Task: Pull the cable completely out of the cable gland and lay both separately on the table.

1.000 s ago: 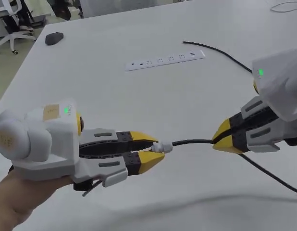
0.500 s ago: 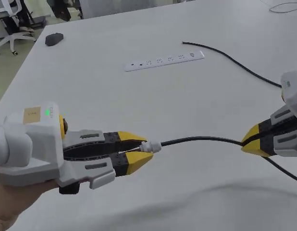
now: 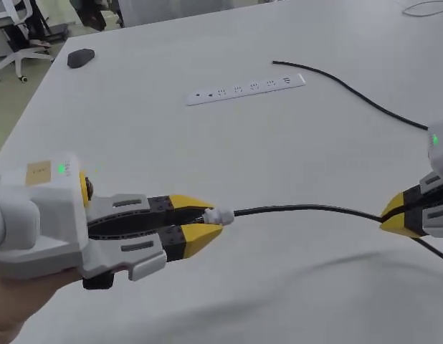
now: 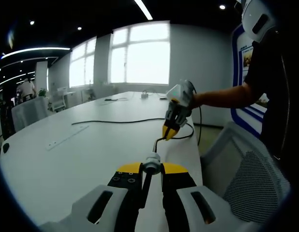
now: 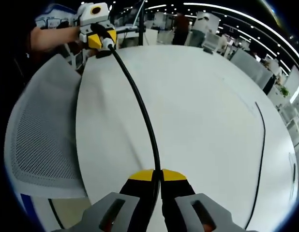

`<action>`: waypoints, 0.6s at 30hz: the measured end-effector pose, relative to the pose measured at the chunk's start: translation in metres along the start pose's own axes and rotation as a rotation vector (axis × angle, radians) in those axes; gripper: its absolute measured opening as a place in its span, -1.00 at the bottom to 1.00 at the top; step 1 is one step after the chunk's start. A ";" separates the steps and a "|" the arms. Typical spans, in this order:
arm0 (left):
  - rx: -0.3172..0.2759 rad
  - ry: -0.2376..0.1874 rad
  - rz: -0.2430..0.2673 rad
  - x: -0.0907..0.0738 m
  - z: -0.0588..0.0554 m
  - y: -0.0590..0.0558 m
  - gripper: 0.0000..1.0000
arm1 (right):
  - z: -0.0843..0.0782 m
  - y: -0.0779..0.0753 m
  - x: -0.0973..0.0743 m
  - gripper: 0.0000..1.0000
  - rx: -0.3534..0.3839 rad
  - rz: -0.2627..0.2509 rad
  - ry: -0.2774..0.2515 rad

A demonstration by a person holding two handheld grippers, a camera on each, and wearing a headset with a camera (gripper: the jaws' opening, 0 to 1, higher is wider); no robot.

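My left gripper (image 3: 206,220) is shut on the small white cable gland (image 3: 218,215), which pokes out past its yellow tips above the white table (image 3: 171,150). In the left gripper view the cable gland (image 4: 151,163) sits between the tips of my left gripper (image 4: 152,168). A black cable (image 3: 307,209) runs from the gland rightward to my right gripper (image 3: 393,216), which is shut on it at the frame's right edge. In the right gripper view the cable (image 5: 140,106) stretches from my right gripper (image 5: 156,176) up to the left gripper (image 5: 100,39).
A white power strip (image 3: 246,89) lies at the table's far middle, with the black cable's long run (image 3: 350,93) curving past it. A dark mouse (image 3: 80,56) rests at the far left. A mesh chair (image 5: 38,130) stands at the table's near edge.
My right gripper has moved right, away from the left one, with the cable in it, so a longer stretch of cable now spans between them. The left gripper drifted slightly left.
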State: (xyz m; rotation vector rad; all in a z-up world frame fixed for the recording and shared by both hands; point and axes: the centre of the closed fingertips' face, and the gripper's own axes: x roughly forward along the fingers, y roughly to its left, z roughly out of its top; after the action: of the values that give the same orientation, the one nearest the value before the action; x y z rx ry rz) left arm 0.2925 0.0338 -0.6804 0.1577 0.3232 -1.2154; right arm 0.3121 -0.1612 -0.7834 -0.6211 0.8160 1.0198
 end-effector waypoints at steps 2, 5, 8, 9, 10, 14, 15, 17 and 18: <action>-0.004 0.001 0.001 0.000 -0.001 0.000 -0.71 | 0.000 0.001 0.000 -1.00 0.005 0.005 -0.003; -0.006 0.002 0.003 0.001 -0.001 0.001 -0.71 | 0.000 0.002 0.001 -1.00 0.014 0.015 -0.002; -0.005 0.008 0.003 0.002 -0.003 0.001 -0.71 | -0.001 0.000 0.001 -1.00 0.019 0.016 -0.002; -0.001 0.009 0.002 0.002 -0.003 0.001 -0.71 | -0.001 0.000 0.002 -1.00 0.019 0.015 -0.002; -0.001 0.010 0.002 0.002 -0.003 0.001 -0.71 | -0.001 -0.001 0.002 -1.00 0.014 0.013 -0.002; 0.004 0.004 -0.001 0.002 -0.003 0.002 -0.71 | -0.001 -0.001 0.002 -1.00 0.028 0.017 0.000; 0.001 0.008 0.002 0.002 -0.003 0.003 -0.71 | -0.001 -0.002 0.002 -1.00 0.030 0.014 0.003; 0.002 0.009 0.005 0.002 -0.004 0.004 -0.71 | -0.001 -0.003 0.002 -0.99 0.036 0.007 0.008; -0.002 0.007 0.007 0.002 -0.004 0.005 -0.71 | -0.001 -0.004 0.003 -0.95 0.033 0.003 0.009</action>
State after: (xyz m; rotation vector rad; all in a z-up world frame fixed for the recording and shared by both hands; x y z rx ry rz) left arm 0.2967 0.0348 -0.6855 0.1612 0.3300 -1.2079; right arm 0.3162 -0.1619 -0.7856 -0.5965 0.8400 1.0047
